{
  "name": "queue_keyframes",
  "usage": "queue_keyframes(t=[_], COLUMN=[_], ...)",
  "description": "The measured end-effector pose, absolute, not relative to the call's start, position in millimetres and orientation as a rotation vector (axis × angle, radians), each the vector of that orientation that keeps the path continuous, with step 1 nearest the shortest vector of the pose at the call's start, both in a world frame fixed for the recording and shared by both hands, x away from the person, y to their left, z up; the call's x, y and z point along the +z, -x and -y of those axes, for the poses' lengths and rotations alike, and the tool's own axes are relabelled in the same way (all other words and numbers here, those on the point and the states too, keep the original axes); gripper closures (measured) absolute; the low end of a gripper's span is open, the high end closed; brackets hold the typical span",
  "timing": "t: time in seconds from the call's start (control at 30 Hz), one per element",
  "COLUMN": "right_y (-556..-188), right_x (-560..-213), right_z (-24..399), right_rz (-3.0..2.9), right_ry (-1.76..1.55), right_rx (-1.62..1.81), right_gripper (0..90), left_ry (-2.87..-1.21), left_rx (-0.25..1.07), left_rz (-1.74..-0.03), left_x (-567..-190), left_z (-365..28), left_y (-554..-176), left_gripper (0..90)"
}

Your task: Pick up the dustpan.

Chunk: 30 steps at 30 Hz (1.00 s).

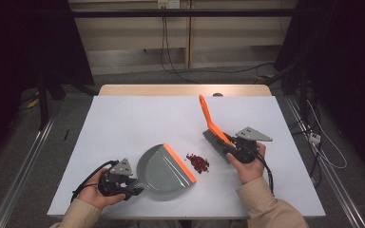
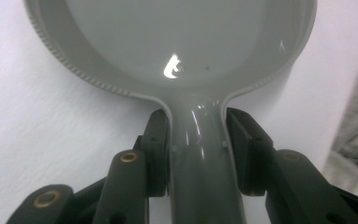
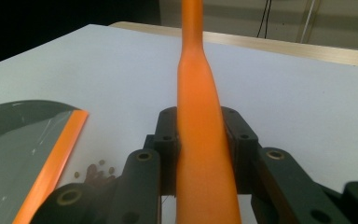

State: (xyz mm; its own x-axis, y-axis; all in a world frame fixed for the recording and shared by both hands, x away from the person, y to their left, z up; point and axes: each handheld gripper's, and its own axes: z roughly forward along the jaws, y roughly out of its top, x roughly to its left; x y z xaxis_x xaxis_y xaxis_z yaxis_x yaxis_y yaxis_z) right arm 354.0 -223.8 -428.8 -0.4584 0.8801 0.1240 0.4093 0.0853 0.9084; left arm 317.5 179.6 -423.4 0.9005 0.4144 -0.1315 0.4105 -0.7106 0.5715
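Left tongs clamped on the grey dustpan by its handle; right tongs clamped on the orange handle of the brush. Landmark: the small heap of red bits on the white surface. Dustpan's orange lip just left of the heap, nearly touching; brush bristles close on the right, handle slanting up and away. Best done so: press the lip flat to the surface, lower the bristles just beyond the heap, sweep short and low toward the lip. Likely risk: bits skittering under a lifted lip.
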Motion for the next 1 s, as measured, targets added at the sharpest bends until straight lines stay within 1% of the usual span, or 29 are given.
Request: queue_keyframes(t=[0.2,0.27,0.3,0.4,0.43,0.53,0.63,0.73,1.0], right_y=[-355.8,-356.7,-357.0,-357.4,-357.4,-356.8,-356.1,-354.5,-348.2], right_x=[-431.5,-432.8,-433.6,-436.6,-437.4,-439.1,-441.2,-441.1,-439.6], right_z=[215.6,211.9,210.0,204.3,202.8,199.8,197.5,196.4,191.1], right_rz=[-1.934,-1.945,-1.954,-1.981,-1.988,-2.004,-2.019,-2.026,-2.064], right_ry=[-1.252,-1.244,-1.232,-1.217,-1.211,-1.190,-1.181,-1.164,-1.112], right_rx=[1.329,1.319,1.307,1.285,1.276,1.258,1.240,1.234,1.193], right_gripper=[71.4,71.4,71.4,71.4,71.4,71.4,71.4,71.4,71.4], left_ry=[-2.447,-2.424,-2.442,-2.393,-2.391,-2.393,-2.394,-2.392,-2.415], left_rx=[-0.027,-0.039,-0.036,-0.016,-0.008,0.020,0.027,0.002,-0.013], left_rz=[-0.520,-0.534,-0.513,-0.560,-0.568,-0.588,-0.591,-0.588,-0.580], left_x=[-424.0,-424.3,-423.5,-423.4,-423.3,-423.7,-423.2,-423.8,-423.3], left_z=[-174.8,-172.2,-171.9,-169.8,-170.1,-170.7,-171.1,-171.0,-169.5], left_y=[-319.8,-320.6,-322.3,-321.5,-321.3,-320.7,-320.1,-320.4,-321.4], left_gripper=[62.6,62.7,62.7,62.4,62.1,57.4,57.4,62.0,63.1])
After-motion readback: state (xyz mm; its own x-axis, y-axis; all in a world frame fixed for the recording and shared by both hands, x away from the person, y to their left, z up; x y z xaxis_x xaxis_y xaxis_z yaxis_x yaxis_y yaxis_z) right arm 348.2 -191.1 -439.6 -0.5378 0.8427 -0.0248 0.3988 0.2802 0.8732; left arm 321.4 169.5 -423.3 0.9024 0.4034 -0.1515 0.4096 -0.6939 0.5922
